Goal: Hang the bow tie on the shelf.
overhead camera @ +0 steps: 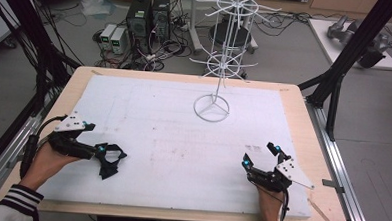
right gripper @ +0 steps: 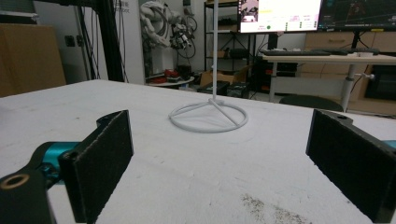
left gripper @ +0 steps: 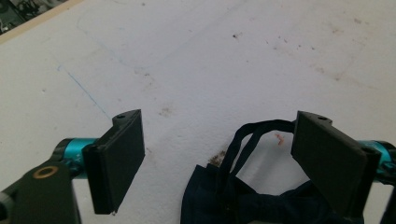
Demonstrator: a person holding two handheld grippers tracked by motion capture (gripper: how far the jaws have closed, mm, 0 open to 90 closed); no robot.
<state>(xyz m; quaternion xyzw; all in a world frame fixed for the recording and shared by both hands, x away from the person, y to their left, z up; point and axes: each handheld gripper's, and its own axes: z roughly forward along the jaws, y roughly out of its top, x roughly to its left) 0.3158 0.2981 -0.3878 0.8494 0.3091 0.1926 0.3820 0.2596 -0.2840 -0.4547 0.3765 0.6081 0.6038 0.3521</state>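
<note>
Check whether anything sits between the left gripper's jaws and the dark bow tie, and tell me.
Nothing visible does. The left gripper has its jaws wide apart, and the dark bow tie lies on the white foam mat right between them, its strap loop close to the pad at that view's right. Whether that pad touches the strap is unclear.

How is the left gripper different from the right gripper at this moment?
The left gripper has a dark fabric piece with a strap loop between its open jaws; the right gripper has only bare white foam board between its jaws. The left points down at the board, the right looks level toward the white wire rack. Both stand open.
</note>
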